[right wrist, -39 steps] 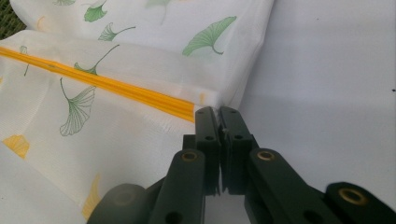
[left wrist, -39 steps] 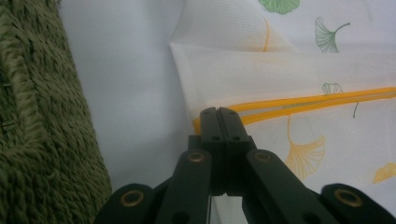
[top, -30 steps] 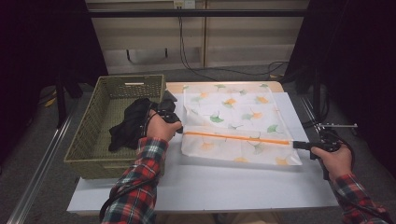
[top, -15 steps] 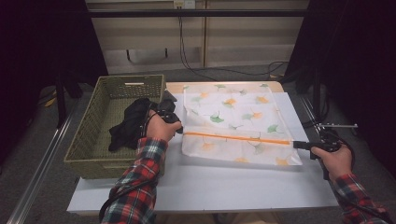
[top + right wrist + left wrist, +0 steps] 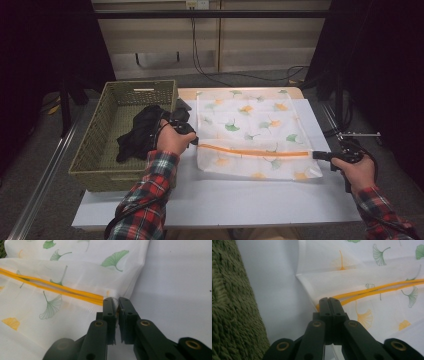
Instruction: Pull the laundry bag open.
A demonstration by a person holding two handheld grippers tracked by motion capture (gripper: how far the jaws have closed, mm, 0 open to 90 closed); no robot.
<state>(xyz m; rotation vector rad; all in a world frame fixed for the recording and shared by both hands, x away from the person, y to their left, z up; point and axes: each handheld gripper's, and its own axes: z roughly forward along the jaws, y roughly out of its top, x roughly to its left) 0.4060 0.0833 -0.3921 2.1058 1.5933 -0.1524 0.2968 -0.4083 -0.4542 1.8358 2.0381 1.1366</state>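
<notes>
While the white bag (image 5: 250, 132) with the leaf pictures lies flat on the table (image 5: 225, 200), the person holds it at both ends of its orange zipper (image 5: 252, 151). The left gripper (image 5: 192, 141) is at the end of the zipper nearest the green basket (image 5: 100, 150), and its jaws are squeezed tight together on the bag's edge there. The right gripper (image 5: 317, 155) is at the far end of the zipper, away from the basket. Its jaws have just been opening a little, with a bit of white cloth between them, so the pinch looks like it is letting go.

I think the zipper looks shut almost all the way along, so that part seems done. Black clothes (image 5: 140, 132) sit in the basket next to the bag. What is left, I guess, is letting go of the bag.
</notes>
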